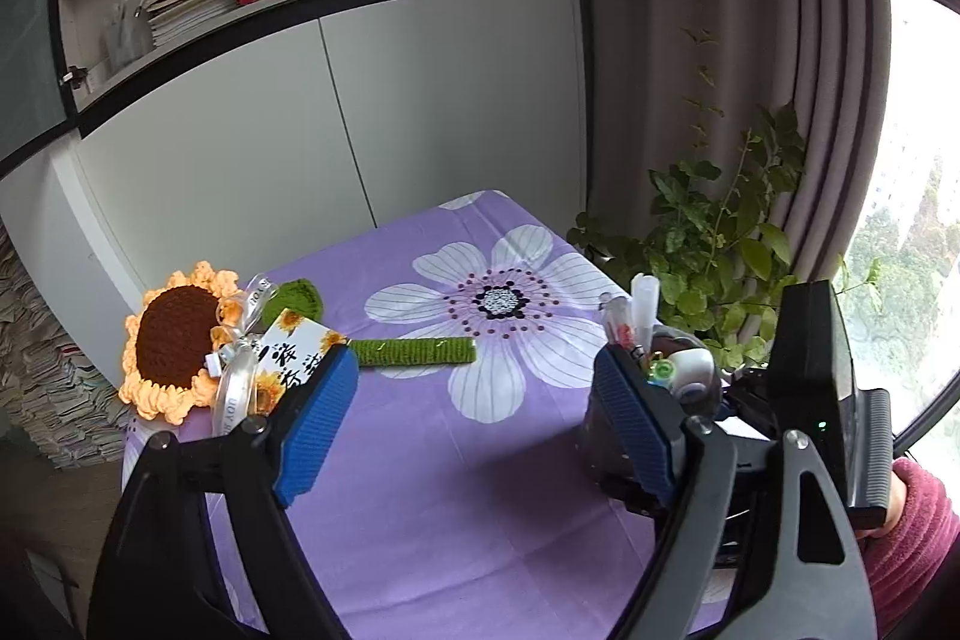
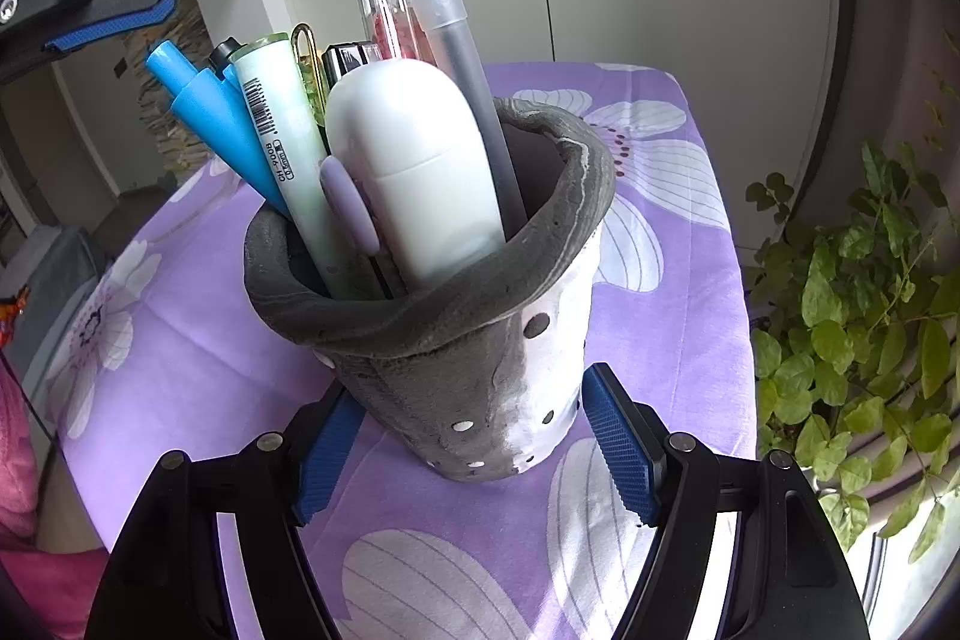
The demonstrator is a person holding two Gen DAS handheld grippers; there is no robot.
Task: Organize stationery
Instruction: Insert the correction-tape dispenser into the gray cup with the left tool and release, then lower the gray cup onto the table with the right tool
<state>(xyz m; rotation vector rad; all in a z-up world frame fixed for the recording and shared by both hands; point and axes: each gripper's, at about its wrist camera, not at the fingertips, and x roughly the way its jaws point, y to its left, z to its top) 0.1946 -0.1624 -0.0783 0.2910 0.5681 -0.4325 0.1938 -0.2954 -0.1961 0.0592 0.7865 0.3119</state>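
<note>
A grey and white dotted pen holder (image 2: 480, 358) stands on the purple flowered tablecloth (image 2: 678, 316). It holds a blue pen (image 2: 210, 112), a pale green marker (image 2: 282, 142), a white correction tape (image 2: 408, 166), a frosted grey pen (image 2: 444, 16) and other pens. My right gripper (image 2: 474, 454) is open, with its blue pads on either side of the holder's base, apart from it. My left gripper (image 1: 474, 418) is open and empty above the cloth. The holder (image 1: 678, 370) shows behind its right finger.
A crocheted sunflower (image 1: 174, 340) with a green stem (image 1: 414, 351), ribbon and card lies at the table's left. A leafy plant (image 1: 720, 256) stands beyond the right edge by the window. White cabinets (image 1: 360, 112) and bookshelves are behind.
</note>
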